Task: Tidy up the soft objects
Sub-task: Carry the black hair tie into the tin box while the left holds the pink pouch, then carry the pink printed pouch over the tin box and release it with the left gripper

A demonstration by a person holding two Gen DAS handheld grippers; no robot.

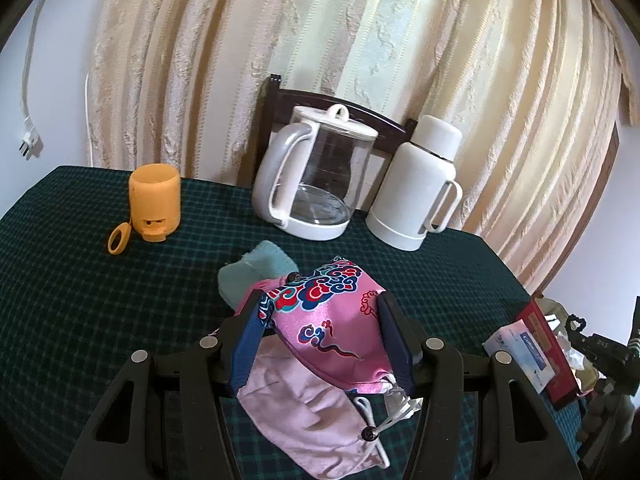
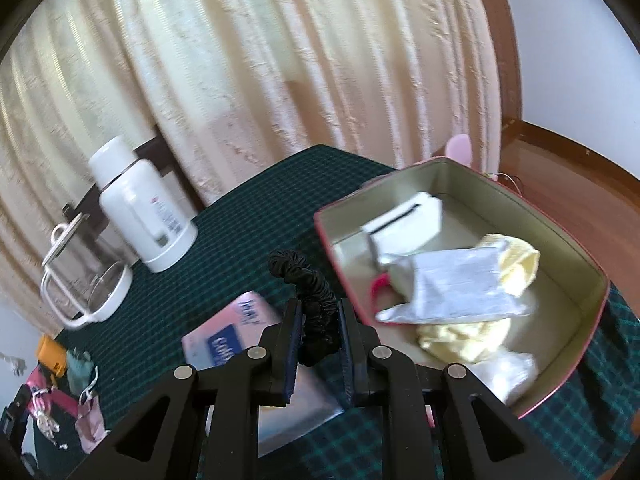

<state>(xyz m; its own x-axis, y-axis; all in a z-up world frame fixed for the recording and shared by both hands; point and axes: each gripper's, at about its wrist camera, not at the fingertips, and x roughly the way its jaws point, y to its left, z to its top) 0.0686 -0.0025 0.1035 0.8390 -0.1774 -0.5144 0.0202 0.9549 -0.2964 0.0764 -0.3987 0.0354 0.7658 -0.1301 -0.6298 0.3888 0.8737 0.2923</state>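
My left gripper is shut on a pink patterned fabric mask and holds it above the green checked tablecloth. A plain pale pink mask hangs or lies under it, and a teal soft item lies just beyond. My right gripper is shut on a black scrunchie, held above the table just left of an open red tin box. The box holds yellow cloth, a white-grey mask and a small white box.
A glass kettle and a white thermos stand at the table's back edge before a curtain. An orange cup stands at back left. A tissue pack lies left of the box. A chair back rises behind the kettle.
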